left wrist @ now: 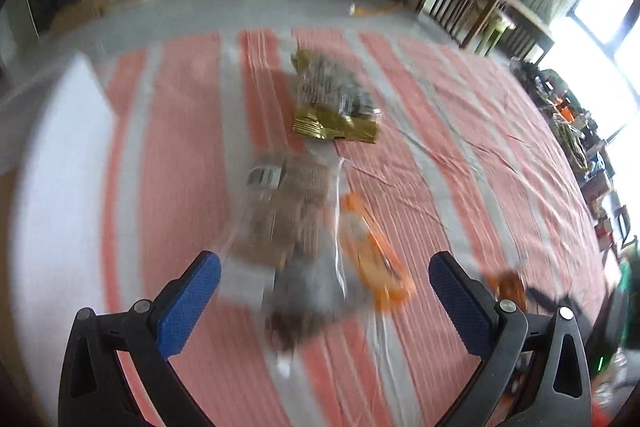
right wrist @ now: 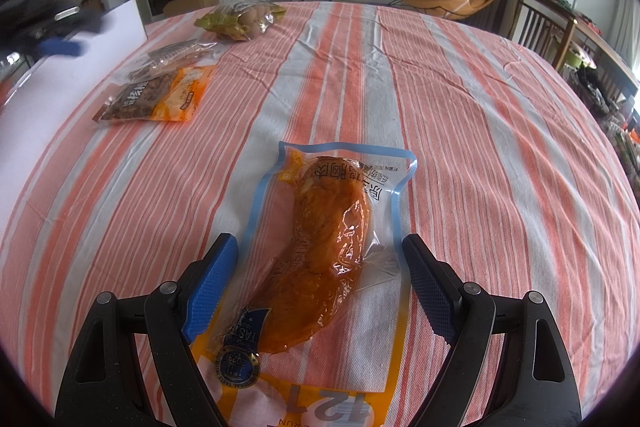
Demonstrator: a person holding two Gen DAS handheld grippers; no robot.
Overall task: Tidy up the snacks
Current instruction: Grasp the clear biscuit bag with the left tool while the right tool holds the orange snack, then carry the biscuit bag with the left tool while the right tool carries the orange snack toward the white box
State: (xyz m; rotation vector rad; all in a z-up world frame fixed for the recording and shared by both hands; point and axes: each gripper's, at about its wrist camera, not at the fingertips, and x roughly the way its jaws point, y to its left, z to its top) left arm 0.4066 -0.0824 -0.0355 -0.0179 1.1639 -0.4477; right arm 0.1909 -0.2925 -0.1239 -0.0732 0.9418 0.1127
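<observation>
Snacks lie scattered over a table [right wrist: 460,115] covered with an orange-and-white striped cloth. At the far left, a white box [right wrist: 120,23] stands at the table's edge, and the left gripper [right wrist: 60,47] appears there as a blue blur, seen from the right wrist. In its own blurred view, the left gripper [left wrist: 324,301] stands wide and empty above a loose row of packets: a gold-edged bag [left wrist: 334,107] farthest off, a clear bag of brown pieces [left wrist: 288,211] nearer, and an orange packet [left wrist: 372,247] just to its right. These three sit close together, some overlapping, near the box.

Toward the right, well apart from that cluster, a clear pouch with a blue border holding an orange-brown piece of meat [right wrist: 324,247] lies flat on the cloth. The right gripper [right wrist: 320,287] hangs over it with its jaws wide, one on each side of the pouch's near half, not pressing it. The pouch's long axis runs away from the gripper, roughly along its pointing line, so the jaws span the short width. The right hand is clearly the nearer one. Bare cloth surrounds the pouch on every side, leaving free room to lower, close and carry leftward toward the other snacks.
</observation>
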